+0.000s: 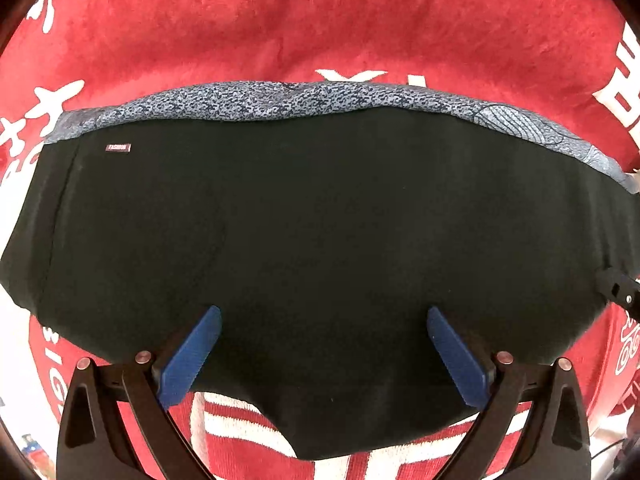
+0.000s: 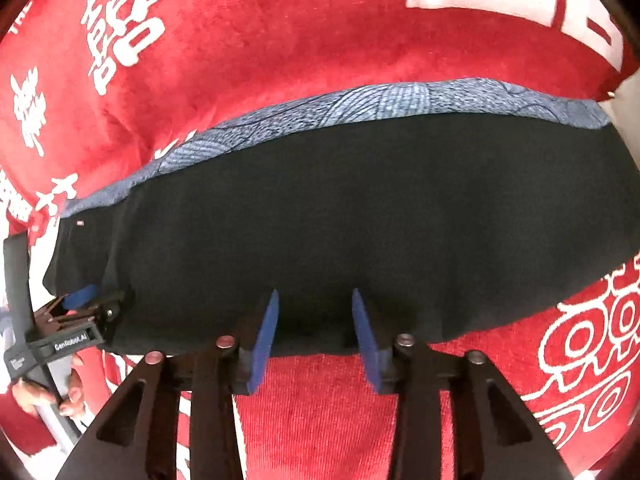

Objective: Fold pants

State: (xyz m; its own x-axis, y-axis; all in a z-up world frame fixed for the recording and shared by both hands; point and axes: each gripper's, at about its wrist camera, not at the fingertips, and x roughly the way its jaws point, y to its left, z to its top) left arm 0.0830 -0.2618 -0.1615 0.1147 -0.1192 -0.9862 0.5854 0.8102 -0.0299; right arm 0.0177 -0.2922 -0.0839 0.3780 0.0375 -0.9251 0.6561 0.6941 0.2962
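The black knit pants [image 1: 320, 248] lie folded lengthwise into a long flat band across the red plush cloth with white characters [image 1: 280, 20], which covers whatever carries it; that surface itself cannot be identified. A strip of blue-grey patterned fabric [image 1: 304, 98] shows along the far edge of the band, whether lining or a lower layer cannot be told. At the left end, beside the small rectangular label [image 1: 118, 147], the left tool [image 1: 324, 320] points down over the near edge with its blue ribbed pads spread wide and nothing pinched between them. Moving right, the right tool [image 2: 315, 300] sits at the near edge of the band, its blue pads parted with a clear gap; the black cloth lies beneath the tips and does not appear gripped. Both ends are therefore free, and the fold is judged to rest under its own weight only. Risk one: the upper layer could slide or spring back, since the knit looks soft. Risk two: a pad withdrawn low could snag the near edge and drag it open. Risk three: any next pinch could take only the top layer, or catch the plush cloth beneath, skewing the following fold. A person's hand [image 2: 48, 394] holds the left tool's handle in the right view.
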